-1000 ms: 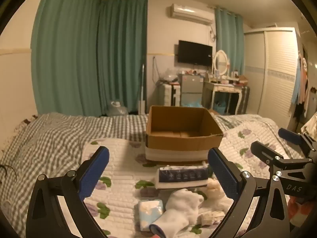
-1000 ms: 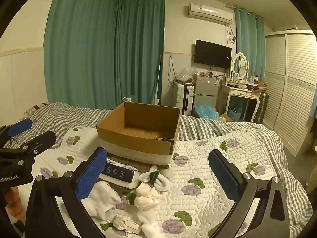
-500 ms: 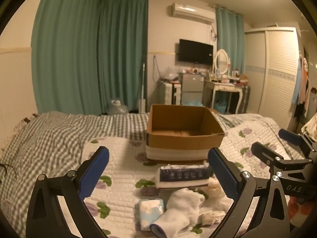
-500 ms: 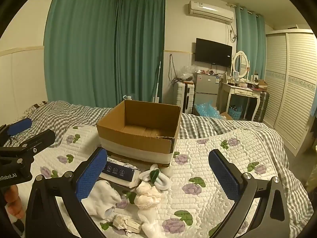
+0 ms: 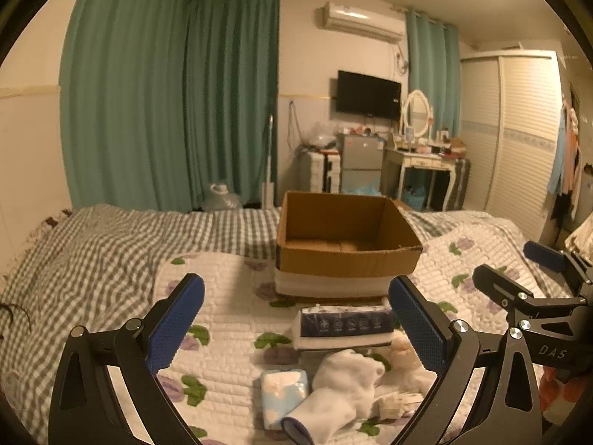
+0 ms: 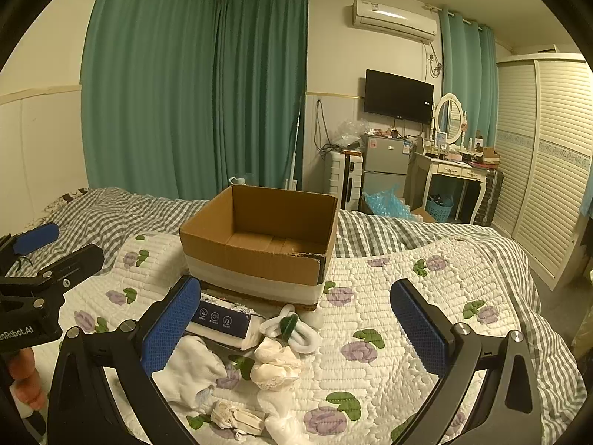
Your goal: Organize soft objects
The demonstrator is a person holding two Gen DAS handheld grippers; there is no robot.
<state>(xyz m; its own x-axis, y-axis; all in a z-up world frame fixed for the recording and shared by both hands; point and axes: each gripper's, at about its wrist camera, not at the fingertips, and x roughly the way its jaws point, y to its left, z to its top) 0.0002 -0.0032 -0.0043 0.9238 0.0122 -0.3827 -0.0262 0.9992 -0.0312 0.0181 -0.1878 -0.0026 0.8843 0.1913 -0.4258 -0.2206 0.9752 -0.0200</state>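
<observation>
An empty open cardboard box (image 5: 344,248) (image 6: 259,244) stands on the quilted bed. In front of it lies a pile of soft things: a navy-and-white tissue pack (image 5: 344,324) (image 6: 222,324), white socks (image 5: 344,382) (image 6: 189,367), a light blue packet (image 5: 283,389), a cream lace cloth (image 6: 276,365) and a white-green ring (image 6: 292,330). My left gripper (image 5: 296,328) is open and empty, held above the pile. My right gripper (image 6: 296,328) is open and empty, just right of the pile; it also shows in the left wrist view (image 5: 519,289).
The flowered white quilt (image 6: 407,296) lies on a grey checked bedspread (image 5: 92,252). Beyond the bed are green curtains (image 5: 166,111), a small fridge (image 6: 385,163), a dressing table (image 6: 452,174) and a wardrobe (image 6: 545,170).
Both views have shifted only slightly; the box and pile sit a touch closer. Both grippers stay open and empty.
</observation>
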